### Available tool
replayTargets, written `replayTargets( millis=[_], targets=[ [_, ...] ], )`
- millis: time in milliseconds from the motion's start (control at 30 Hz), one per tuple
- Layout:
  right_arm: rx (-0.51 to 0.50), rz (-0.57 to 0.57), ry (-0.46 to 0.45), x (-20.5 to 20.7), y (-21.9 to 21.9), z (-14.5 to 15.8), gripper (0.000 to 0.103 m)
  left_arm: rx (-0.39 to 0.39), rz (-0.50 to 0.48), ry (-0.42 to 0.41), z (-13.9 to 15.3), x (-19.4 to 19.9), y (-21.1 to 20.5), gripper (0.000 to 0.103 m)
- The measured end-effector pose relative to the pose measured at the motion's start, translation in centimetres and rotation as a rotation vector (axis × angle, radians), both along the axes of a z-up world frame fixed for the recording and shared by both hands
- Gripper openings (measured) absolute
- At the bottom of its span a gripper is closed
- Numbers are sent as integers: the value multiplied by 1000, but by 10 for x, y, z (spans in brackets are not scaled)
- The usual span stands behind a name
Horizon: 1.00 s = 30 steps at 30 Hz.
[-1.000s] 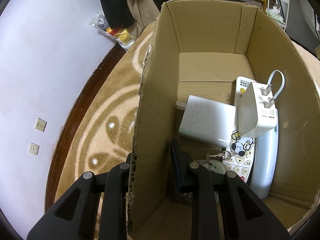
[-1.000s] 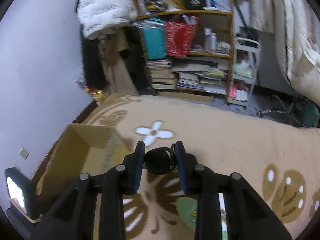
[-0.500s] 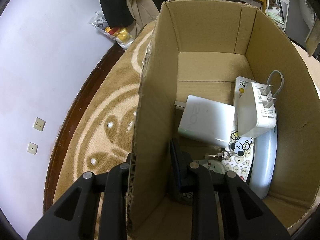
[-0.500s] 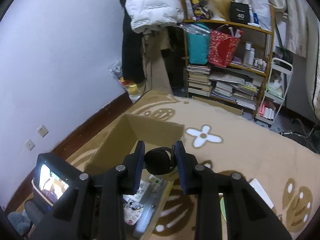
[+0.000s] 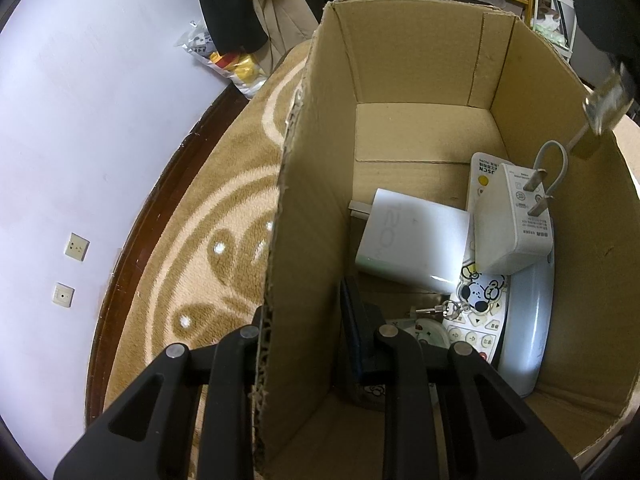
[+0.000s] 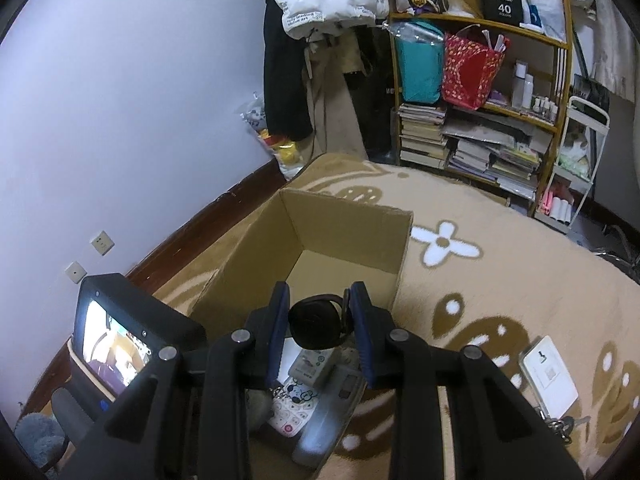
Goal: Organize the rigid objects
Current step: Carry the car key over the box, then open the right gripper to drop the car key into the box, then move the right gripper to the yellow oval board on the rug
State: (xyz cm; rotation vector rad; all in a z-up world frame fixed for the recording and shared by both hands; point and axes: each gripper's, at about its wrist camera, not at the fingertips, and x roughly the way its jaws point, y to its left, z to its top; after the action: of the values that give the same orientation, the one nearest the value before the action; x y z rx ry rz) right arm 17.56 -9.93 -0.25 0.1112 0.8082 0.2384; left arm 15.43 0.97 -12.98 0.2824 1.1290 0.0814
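A patterned beige rug [image 6: 500, 292] is spread from the lilac wall to the far bookshelf [image 6: 480, 120]. The cardboard box [image 5: 420, 52] wall is pinched by the left tool [image 5: 304, 320]. A black round object [image 6: 318, 322] is clamped in the right tool [image 6: 319, 320] above the box's open far half.

Brown cardboard box [image 5: 416, 60]; tan carpet [image 6: 500, 264] with white flower pattern; white chargers [image 5: 412, 246]; lilac wall [image 5: 100, 112]

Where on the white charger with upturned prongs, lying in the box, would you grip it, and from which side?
Grip the white charger across its flat broad faces, mid-body, coming from above through the cardboard box opening. Its prongs and cable loop project upward, so stay below them.
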Motion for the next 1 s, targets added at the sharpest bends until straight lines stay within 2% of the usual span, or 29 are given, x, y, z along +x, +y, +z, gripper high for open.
replayTargets(
  millis=[200, 267, 333, 400, 467, 633, 700, 800, 1000],
  targets=[
    [-54, -19, -3, 3, 0, 3, 35, 2, 1, -2, 0, -1, 1, 23],
    [-45, -35, -1, 3, -6, 4, 55, 5, 4, -4, 0, -1, 1, 23],
    [-34, -53, 0, 2, -13, 5, 66, 5, 3, -3, 0, -1, 1, 23],
    [-36, -77, 7, 1, -21, 4, 70, 4, 4, -4, 0, -1, 2, 23],
    [-49, -117, 20, 1, -32, 1, 80, 5, 4, -4, 0, -1, 2, 23],
    [-38, -187, 58, -2, -57, -9, 92, 3, 4, -2, 0, -1, 3, 23],
    [-48, -224, 70, -5, -67, -14, 94, 4, 3, -3, 0, -1, 3, 23],
    [-72, -280, 85, -9, -82, -22, 103, 3, 4, -2, 0, -1, 3, 23],
    [-72, -321, 129, -13, -104, -41, 103, 2, 3, -2, 0, -1, 3, 23]
  ],
)
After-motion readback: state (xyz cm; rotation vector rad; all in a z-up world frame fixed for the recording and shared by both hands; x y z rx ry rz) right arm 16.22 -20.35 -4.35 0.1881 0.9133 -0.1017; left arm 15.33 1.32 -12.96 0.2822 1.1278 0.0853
